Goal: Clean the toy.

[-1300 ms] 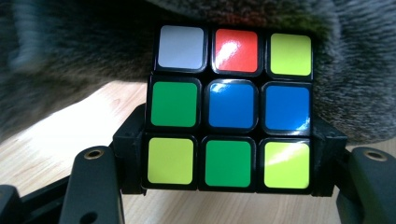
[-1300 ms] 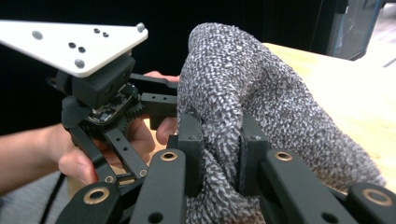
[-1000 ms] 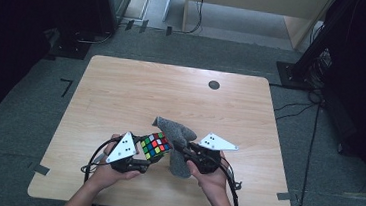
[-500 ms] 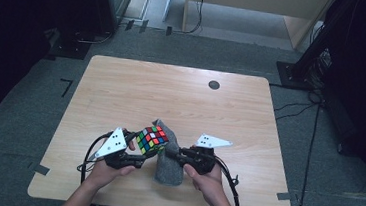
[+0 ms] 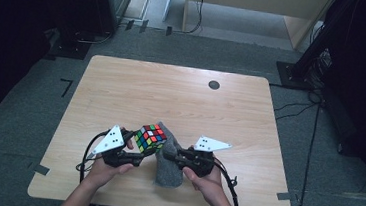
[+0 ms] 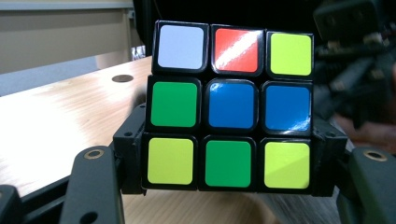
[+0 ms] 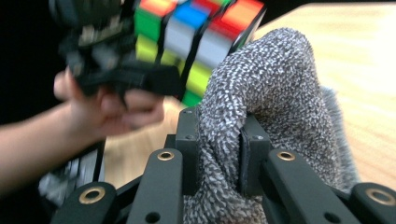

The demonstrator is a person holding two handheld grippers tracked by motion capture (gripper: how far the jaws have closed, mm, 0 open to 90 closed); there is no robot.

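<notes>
Grey knitted cloth point(image 7: 275, 88), speckled black and white, is pinched between the right gripper point(image 7: 219, 154) jaws; in the right gripper view a fold of it bulges up between the two black pads and the rest drapes down behind them. From the high view the cloth point(image 5: 170, 162) hangs from that gripper point(image 5: 166, 154) to the wooden table point(image 5: 181, 98) near the front edge. Whether the cloth forms a pouch with an opening I cannot tell. The left gripper point(image 5: 137, 146) clamps a Rubik's cube point(image 5: 150, 138) by its bottom layer, jaws narrow against opposite sides. The cube point(image 6: 231, 109) is held above the tabletop, touching the top of the cloth, not inside it.
</notes>
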